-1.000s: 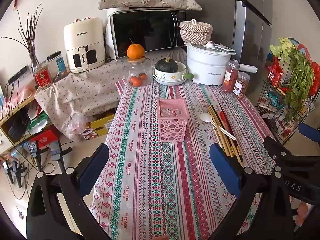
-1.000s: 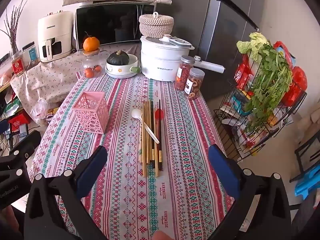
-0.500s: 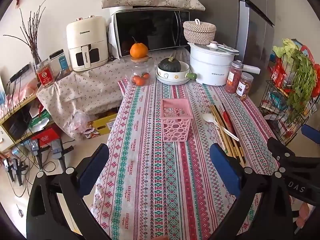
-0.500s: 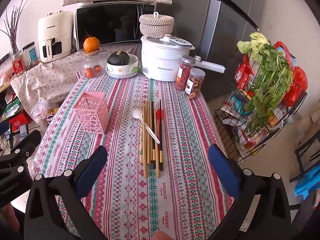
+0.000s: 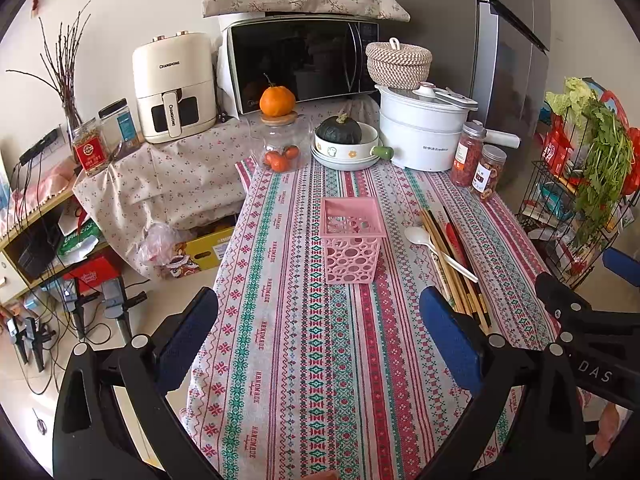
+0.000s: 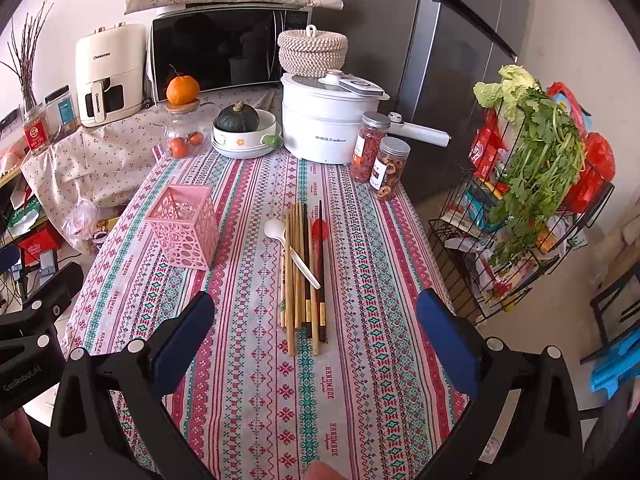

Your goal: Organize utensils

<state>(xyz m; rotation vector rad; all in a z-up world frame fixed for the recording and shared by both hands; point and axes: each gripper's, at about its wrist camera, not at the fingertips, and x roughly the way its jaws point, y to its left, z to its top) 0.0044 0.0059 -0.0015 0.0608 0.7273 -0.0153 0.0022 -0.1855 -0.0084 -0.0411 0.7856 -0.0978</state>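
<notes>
On the table [image 5: 304, 360] under its striped red-green patterned cloth, layout same as a second ago; the left camera has pushed forward and swung slightly, so the pink perforated plastic square basket [image 5: 352, 246] sits more central in left view than before. Right view barely changed.

Left hand-held gripper [image 5: 320, 336]: blue pads spread wide, released, holding nothing, above bare cloth on the near side of the basket. Right hand-held gripper [image 6: 314, 336]: also spread wide, empty, near the close ends of the bundle of wooden and dark chopsticks [image 6: 304, 268]. White plastic spoon [image 6: 290, 250] lies diagonally across the bundle; red spoon [image 6: 319, 229] sits among the dark sticks. Utensils lie right of the basket, apart from it, none inside it.

Left view only: floor with cables and tripods [image 5: 72, 312] past the table's left edge, yellow box [image 5: 204, 248]. Right view only: whole chopstick bundle unobstructed, black wire rack with greens [image 6: 532, 200] just off the table's right edge, blue stool [image 6: 616, 364]. In left view the right pad hides the near chopstick ends.

Far end is crowded: white electric pot [image 6: 324, 120], two red-filled jars [image 6: 378, 158], bowl with dark squash [image 6: 242, 126], glass jar topped by an orange [image 6: 183, 120]. Near half of the cloth is open.
</notes>
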